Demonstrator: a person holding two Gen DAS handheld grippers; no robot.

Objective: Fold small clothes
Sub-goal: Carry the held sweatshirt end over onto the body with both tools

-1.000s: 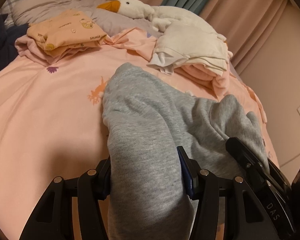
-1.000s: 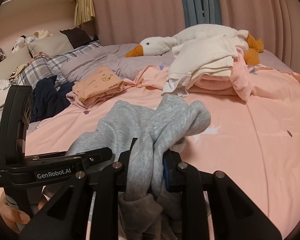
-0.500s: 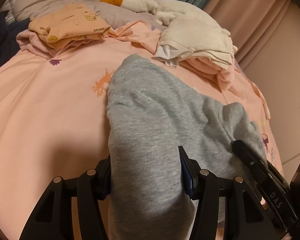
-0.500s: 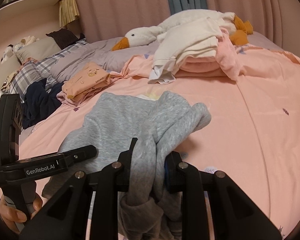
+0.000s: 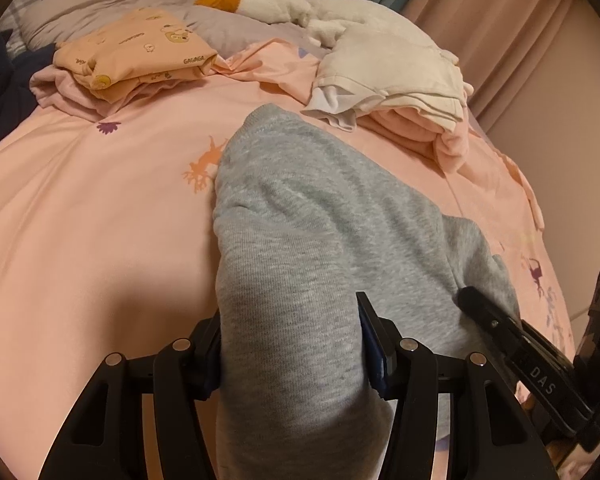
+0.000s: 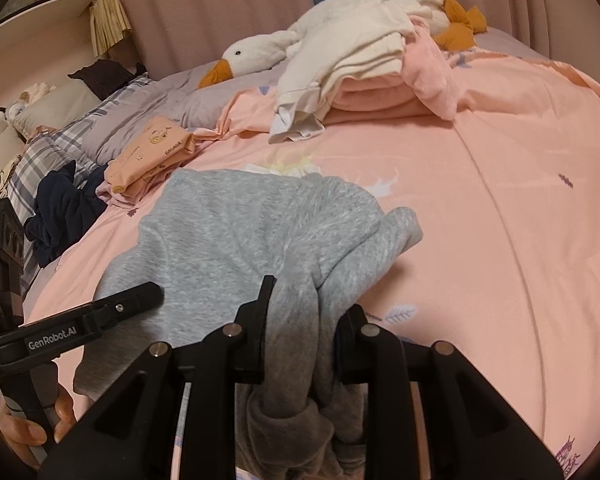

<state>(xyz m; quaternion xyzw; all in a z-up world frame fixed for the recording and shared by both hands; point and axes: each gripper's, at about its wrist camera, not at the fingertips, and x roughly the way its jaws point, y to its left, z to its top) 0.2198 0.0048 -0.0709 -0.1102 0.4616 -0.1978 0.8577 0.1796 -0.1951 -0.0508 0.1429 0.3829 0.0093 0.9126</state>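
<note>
Bed point(image 6: 500, 208), pink printed cover.
On it: grey garment point(image 6: 236, 240), orange folded stack point(image 6: 152, 152), cream-and-pink pile point(image 6: 360, 76), plush goose point(image 6: 256, 56), dark clothing point(image 6: 60, 208), possibly navy.

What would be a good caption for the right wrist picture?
Right gripper pinching a bunched grey garment over a pink bedspread, plush goose behind.

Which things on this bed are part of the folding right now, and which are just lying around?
In the job:
grey sweatshirt
left gripper
right gripper

Lying about:
folded orange printed garment
plush goose
cream garment pile
dark navy clothing
pink duvet
</note>
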